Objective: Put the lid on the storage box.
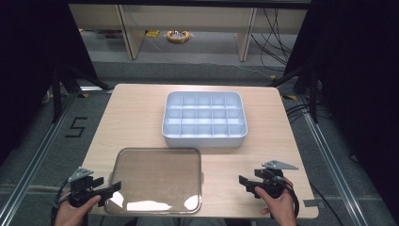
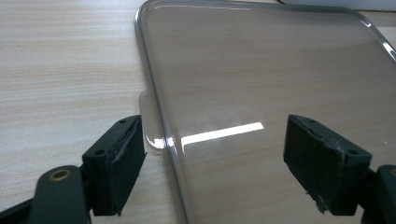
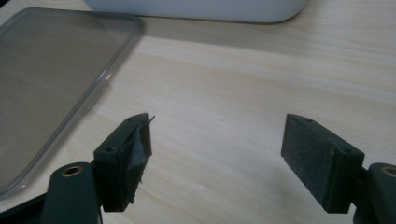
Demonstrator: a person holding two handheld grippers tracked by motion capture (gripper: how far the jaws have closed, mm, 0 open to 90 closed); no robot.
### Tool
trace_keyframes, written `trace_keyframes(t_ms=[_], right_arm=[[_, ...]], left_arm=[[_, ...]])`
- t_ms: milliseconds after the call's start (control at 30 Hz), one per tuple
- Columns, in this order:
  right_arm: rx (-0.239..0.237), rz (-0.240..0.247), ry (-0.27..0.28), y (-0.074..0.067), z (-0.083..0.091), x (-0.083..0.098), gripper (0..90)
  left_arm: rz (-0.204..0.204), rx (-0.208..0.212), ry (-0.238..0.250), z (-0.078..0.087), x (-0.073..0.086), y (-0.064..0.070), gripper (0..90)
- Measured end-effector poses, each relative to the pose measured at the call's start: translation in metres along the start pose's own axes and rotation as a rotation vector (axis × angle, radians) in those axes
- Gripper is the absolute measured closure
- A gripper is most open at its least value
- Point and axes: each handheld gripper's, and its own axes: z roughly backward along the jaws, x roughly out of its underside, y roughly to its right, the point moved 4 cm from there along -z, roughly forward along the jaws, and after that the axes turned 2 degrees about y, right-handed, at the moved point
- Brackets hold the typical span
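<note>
Lid (image 2: 280,93), clear, flat on table (image 3: 243,74): its edge lies between left gripper's (image 2: 212,163) spread, unclosed jaws. Right gripper (image 3: 217,154) agape, empty, lid off to its left.

table (image 1: 136,113): holds tray and lid, well apart from each other
tray (image 1: 205,137): far-centre of table, split into compartments, behind the lid and slightly right of it
lid (image 1: 157,179): flat on table, near-left, its near edge at the table's front edge
left gripper (image 1: 104,186): at the lid's left edge, jaws wide either side of that rim, tab (image 2: 150,122) between them
right gripper (image 1: 247,183): near-right, over bare table, right of the lid, jaws spread apart
</note>
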Motion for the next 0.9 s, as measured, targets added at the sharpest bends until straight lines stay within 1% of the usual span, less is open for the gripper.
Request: trace_keyframes(t_ms=[33,67,100,133,167,200,233,267,300,333,367,400,467,500,533,567,600,633,667,700,733,767,800,833,867,900], right_arm=[[-0.001,0.002,-0.004,0.000,0.000,0.000,25.8],[-0.008,-0.045,-0.018,-0.004,0.001,0.001,26.0],[-0.017,-0.034,-0.015,-0.005,0.000,0.002,26.0],[-0.014,-0.033,-0.025,-0.005,0.001,0.002,26.0],[-0.032,-0.048,-0.006,-0.007,-0.001,0.002,25.9],[-0.024,-0.051,-0.011,-0.007,-0.002,0.002,25.6],[-0.026,-0.008,-0.009,-0.005,-0.003,0.001,25.0],[-0.026,-0.008,-0.009,-0.005,-0.003,0.001,25.0],[-0.040,-0.039,-0.023,-0.010,-0.003,0.002,23.1],[-0.036,-0.029,-0.026,-0.011,-0.003,0.002,22.6],[-0.045,-0.034,-0.020,-0.012,-0.004,0.002,21.3],[-0.040,-0.004,-0.019,-0.010,-0.005,0.002,20.1],[-0.047,0.005,-0.018,-0.011,-0.004,0.002,20.1],[-0.062,-0.018,-0.033,-0.013,-0.003,0.003,19.9],[-0.066,-0.038,-0.055,-0.017,-0.004,0.004,18.4],[-0.076,0.002,-0.042,-0.015,-0.006,0.004,18.1],[-0.066,-0.041,-0.059,-0.018,-0.006,0.005,17.9],[-0.081,-0.047,-0.052,-0.020,-0.008,0.005,17.9],[-0.088,-0.037,-0.065,-0.021,-0.006,0.005,17.8],[-0.088,-0.037,-0.065,-0.021,-0.006,0.005,17.8],[-0.097,-0.009,-0.059,-0.023,-0.009,0.005,17.8],[-0.102,-0.030,-0.062,-0.027,-0.009,0.005,18.4],[-0.100,-0.019,-0.068,-0.028,-0.009,0.005,19.8],[-0.110,-0.017,-0.055,-0.030,-0.011,0.004,20.4],[-0.102,-0.002,-0.064,-0.031,-0.011,0.004,20.6],[-0.110,-0.003,-0.072,-0.034,-0.012,0.004,21.2]], left_arm=[[0.001,0.000,0.002,0.000,0.000,0.000,20.3],[0.001,-0.001,0.001,0.000,0.000,0.000,20.3],[0.001,-0.001,0.001,0.000,0.000,0.000,20.3],[0.002,0.001,0.002,-0.001,0.000,0.000,20.3],[-0.001,0.003,-0.002,0.000,0.000,0.000,20.3],[0.005,0.000,0.002,-0.001,0.000,0.000,20.3],[0.005,0.000,0.002,-0.001,0.000,0.000,20.3],[0.006,0.000,-0.001,-0.001,0.000,-0.001,20.3],[0.005,-0.001,-0.004,0.000,0.000,-0.002,20.4],[0.006,-0.002,-0.005,0.000,0.000,-0.002,20.3],[0.011,-0.003,-0.005,0.000,0.000,-0.002,20.3],[0.014,-0.005,0.003,-0.001,0.000,-0.002,20.3],[0.011,-0.002,0.000,0.000,0.000,-0.002,20.2],[0.000,0.000,-0.016,0.001,0.000,-0.004,20.2],[-0.010,-0.003,-0.031,0.001,0.001,-0.006,20.2],[-0.007,-0.004,-0.027,0.001,0.001,-0.006,20.2],[-0.007,-0.006,-0.028,0.001,0.001,-0.006,20.2],[-0.007,-0.006,-0.028,0.001,0.001,-0.006,20.2],[0.017,-0.004,-0.014,0.000,0.001,-0.005,20.1],[0.017,-0.004,-0.014,0.000,0.001,-0.005,20.0],[0.023,-0.006,-0.011,0.000,0.000,-0.005,19.9],[0.024,-0.005,-0.009,0.000,0.001,-0.006,19.9],[0.005,-0.011,-0.033,0.002,0.001,-0.008,19.8],[0.005,-0.012,-0.035,0.002,0.001,-0.009,19.8],[0.005,-0.011,-0.040,0.002,0.002,-0.010,19.8],[0.031,-0.011,-0.017,0.000,0.001,-0.008,19.5]])
